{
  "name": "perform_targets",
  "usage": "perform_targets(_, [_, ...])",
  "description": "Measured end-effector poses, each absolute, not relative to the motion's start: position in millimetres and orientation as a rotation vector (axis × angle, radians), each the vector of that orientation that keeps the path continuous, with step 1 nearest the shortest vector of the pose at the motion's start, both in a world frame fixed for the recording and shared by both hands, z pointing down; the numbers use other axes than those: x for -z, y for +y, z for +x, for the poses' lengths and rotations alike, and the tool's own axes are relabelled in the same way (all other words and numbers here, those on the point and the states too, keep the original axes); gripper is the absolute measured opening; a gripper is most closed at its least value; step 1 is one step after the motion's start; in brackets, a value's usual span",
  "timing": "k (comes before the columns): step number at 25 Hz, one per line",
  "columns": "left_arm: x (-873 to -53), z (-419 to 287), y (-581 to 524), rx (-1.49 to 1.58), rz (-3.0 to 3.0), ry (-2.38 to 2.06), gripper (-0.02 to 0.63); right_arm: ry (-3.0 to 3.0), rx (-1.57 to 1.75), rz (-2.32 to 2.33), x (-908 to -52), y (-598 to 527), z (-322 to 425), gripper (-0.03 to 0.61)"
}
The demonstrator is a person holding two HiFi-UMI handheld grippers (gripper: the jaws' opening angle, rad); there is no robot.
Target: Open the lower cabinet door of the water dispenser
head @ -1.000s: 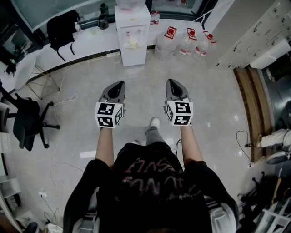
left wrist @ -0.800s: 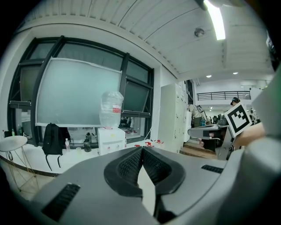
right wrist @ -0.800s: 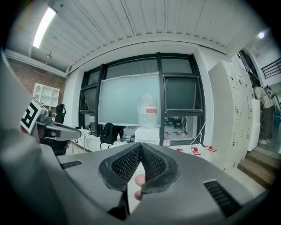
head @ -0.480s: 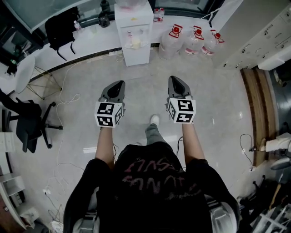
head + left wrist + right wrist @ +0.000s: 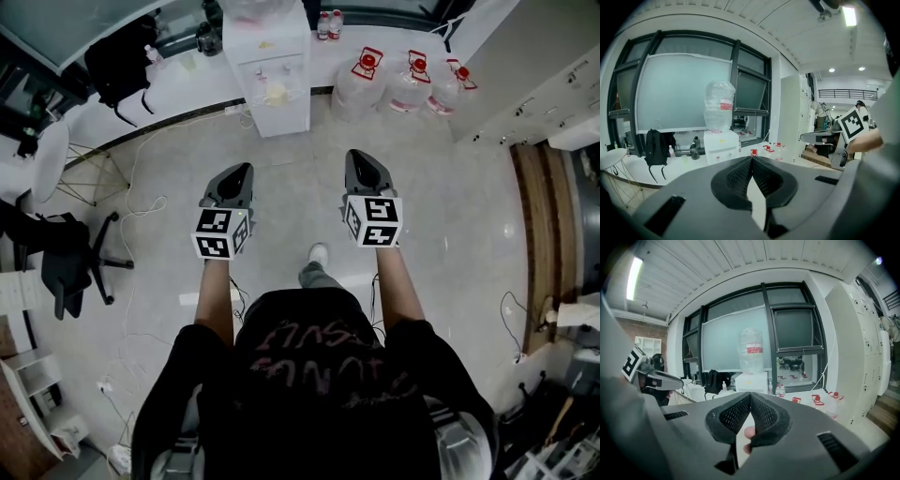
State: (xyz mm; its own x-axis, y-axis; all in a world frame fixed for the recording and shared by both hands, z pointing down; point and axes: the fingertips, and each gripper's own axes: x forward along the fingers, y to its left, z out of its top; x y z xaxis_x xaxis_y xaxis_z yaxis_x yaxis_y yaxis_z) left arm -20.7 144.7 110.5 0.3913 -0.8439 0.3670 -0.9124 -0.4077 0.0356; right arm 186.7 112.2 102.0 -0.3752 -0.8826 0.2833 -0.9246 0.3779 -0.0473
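1. Water dispenser (image 5: 272, 66) stands against the wall at 12 o'clock in the head view, well apart from both grippers. Its lower cabinet door (image 5: 281, 117) is the bottom part of the white front. It looks shut, and no handle or free edge can be made out from this far.
2. The left gripper (image 5: 239, 176) has its pads pressed together on nothing, and the right gripper (image 5: 360, 165) is closed the same way and also empty. The dispenser lies at about 1 o'clock from the left one and 11 o'clock from the right one.
3. The step in hand looks like the approach. Close in squarely on the front, so that both gripper views keep the dispenser centred, and drop the hands low, since the door sits near the floor.
4. Pick one gripper for the pull and spread its jaws before it arrives. Closed pads can only push the panel.
5. Once the door is near, find its free edge or recess and set one pad behind it. Then swing the door out along its hinge arc, not straight back.
6. Pull gently: the big bottle (image 5: 719, 105) on top could make the unit rock.
7. Mind the water jugs (image 5: 412, 80) at 3 o'clock of the dispenser. Watch also the white cable (image 5: 141, 202) trailing over the floor at about 8 o'clock of it, which could catch a foot.
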Motion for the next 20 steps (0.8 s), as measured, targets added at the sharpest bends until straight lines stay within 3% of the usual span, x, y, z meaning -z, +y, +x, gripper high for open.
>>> perform_targets(8, [-121,-3,94,-0.468,2.385,-1.581,0.012,-2.436,-0.326,1.573,-120,56,204,0.014])
perform_targets(20, [-143,-33,32,-0.436,2.318,-1.592,0.012,-2.408,-0.34,1.519,-144,-8,175,0.014])
